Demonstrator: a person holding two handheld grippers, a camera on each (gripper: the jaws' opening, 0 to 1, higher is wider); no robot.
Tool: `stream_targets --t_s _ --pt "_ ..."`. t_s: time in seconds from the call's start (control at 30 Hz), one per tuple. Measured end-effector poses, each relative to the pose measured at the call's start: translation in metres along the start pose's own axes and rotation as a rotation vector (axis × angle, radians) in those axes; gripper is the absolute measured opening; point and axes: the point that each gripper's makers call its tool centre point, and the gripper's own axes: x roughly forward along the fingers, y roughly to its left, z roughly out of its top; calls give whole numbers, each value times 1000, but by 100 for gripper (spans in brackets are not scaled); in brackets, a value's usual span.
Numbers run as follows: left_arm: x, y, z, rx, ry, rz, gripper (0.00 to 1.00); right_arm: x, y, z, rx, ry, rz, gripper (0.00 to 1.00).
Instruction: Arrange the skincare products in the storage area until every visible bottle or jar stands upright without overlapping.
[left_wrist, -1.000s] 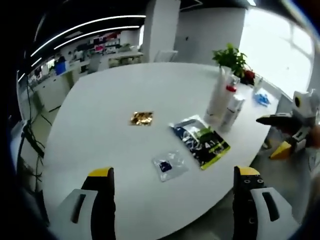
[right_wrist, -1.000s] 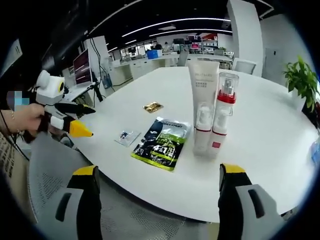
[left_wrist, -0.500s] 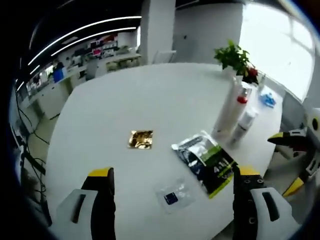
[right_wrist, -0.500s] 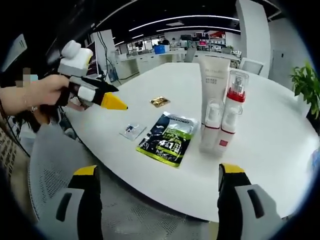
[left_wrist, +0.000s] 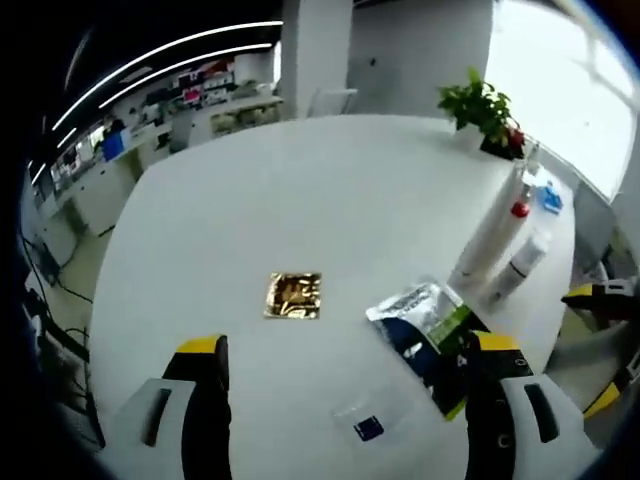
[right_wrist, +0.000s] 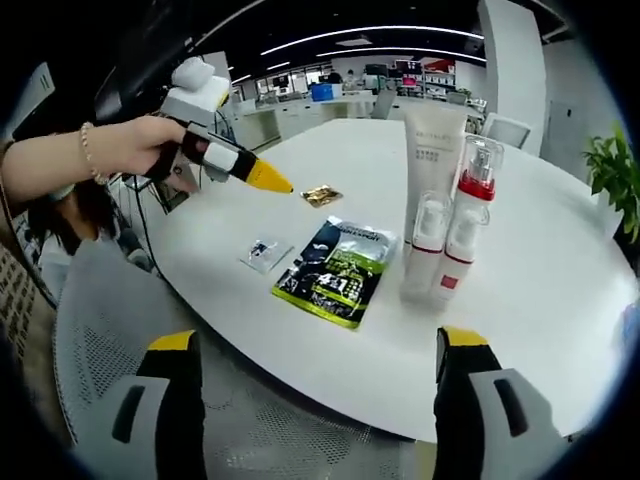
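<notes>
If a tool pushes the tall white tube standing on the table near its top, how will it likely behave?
The tall white tube looks narrow-based and high, so it would probably tip rather than slide. The red-collared clear-capped pump bottle and small clear-capped bottle stand close beside it, so it may knock them over too.

Left gripper view: looking down across the white table (left_wrist: 300, 200) from above its near edge. Right gripper view: facing it from beside, lower. Shared: green sachet (left_wrist: 432, 338) (right_wrist: 335, 272), 3 bottles (right_wrist: 440, 215).

Left tongs' own jaw (left_wrist: 500, 400) hides part of the green pouch (left_wrist: 425, 335).
</notes>
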Motion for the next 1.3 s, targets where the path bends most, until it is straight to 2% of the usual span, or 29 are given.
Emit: stream_targets --t_s 0.1,0.47,0.93,1.3 --pt "7 5 -4 8 28 5 97 0 -2 0 9 -1 -12 97" --pt "29 17 -7 17 73 -3 97 0 -8 -2 22 5 -40 96" --pt "52 32 -13 17 106 -16 97 1 -10 -5 27 22 -52 97" --pt "73 49 -22 11 143 2 97 0 -10 -3 30 12 -64 97"
